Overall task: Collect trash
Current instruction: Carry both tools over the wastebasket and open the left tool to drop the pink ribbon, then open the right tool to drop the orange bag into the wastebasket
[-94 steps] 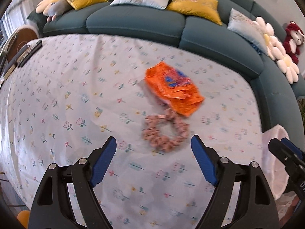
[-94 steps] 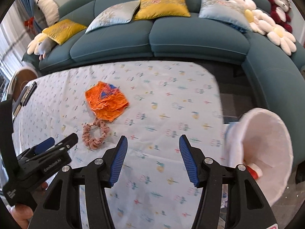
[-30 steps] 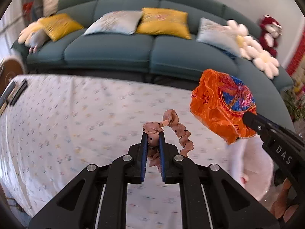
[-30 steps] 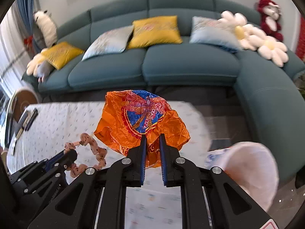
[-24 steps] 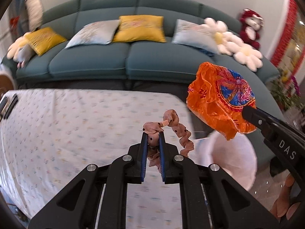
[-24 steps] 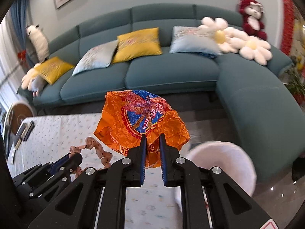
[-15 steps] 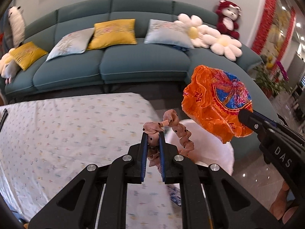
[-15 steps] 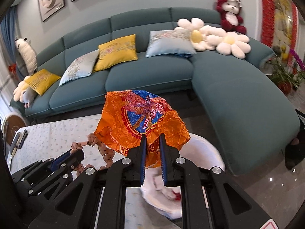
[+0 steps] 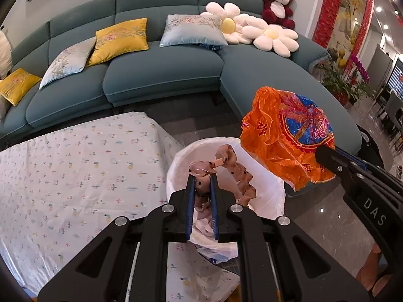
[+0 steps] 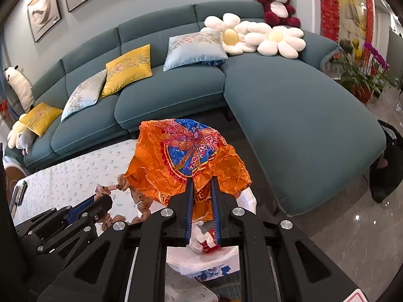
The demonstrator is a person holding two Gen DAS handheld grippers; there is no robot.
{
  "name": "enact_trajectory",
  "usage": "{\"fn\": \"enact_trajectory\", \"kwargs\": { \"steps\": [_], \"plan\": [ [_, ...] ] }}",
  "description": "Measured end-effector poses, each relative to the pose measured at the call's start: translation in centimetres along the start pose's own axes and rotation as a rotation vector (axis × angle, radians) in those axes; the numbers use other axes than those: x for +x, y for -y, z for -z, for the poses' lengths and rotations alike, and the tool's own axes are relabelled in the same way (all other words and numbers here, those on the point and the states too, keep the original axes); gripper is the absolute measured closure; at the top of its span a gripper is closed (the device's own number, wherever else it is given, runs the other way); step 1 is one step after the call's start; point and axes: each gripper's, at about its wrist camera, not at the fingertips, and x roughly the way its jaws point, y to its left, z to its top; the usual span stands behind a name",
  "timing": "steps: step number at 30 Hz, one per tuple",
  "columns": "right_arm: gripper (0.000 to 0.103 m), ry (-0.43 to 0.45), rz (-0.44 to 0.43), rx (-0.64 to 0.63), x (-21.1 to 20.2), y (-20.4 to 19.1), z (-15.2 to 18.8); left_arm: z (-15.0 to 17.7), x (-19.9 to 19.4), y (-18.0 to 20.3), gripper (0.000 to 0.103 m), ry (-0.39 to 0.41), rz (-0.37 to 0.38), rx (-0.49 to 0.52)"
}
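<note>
L gripper (image 9: 202,176) clamped on pink scrunchie (image 9: 236,173), held above white bin (image 9: 277,188). R gripper (image 10: 202,178) clamped on orange wrapper (image 10: 186,161), also over bin.

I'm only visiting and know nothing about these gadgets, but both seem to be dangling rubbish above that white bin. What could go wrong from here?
The orange wrapper in the right gripper is wide and light, and in the left view it hangs past the rim of the bin. It may drift onto the floor.

The pink scrunchie in the left gripper could snag on the jaws instead of dropping.
</note>
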Motion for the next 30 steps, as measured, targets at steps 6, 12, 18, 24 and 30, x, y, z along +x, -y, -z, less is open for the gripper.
{"fn": "enact_trajectory", "kwargs": {
  "steps": [6, 12, 18, 24, 30],
  "plan": [
    [0.09, -0.023, 0.007, 0.022, 1.5, 1.4, 0.4, -0.1, 1.7, 1.1, 0.089, -0.022, 0.019, 0.009],
    [0.09, -0.044, 0.013, 0.032, 2.8, 2.0, 0.7, 0.1, 2.9, 1.5, 0.081, -0.032, 0.011, 0.006],
    [0.09, -0.064, 0.012, 0.04, 3.9, 2.2, 1.0, 0.3, 3.6, 0.8, 0.054, -0.035, -0.005, -0.026],
    [0.09, -0.079, 0.005, 0.038, 4.8, 1.7, 1.0, 0.4, 3.8, -1.1, 0.05, -0.045, -0.014, -0.078],
    [0.086, -0.093, -0.006, 0.02, 5.2, 0.7, 1.1, 0.3, 3.6, -2.0, 0.046, -0.042, -0.033, -0.091]
  ]
}}
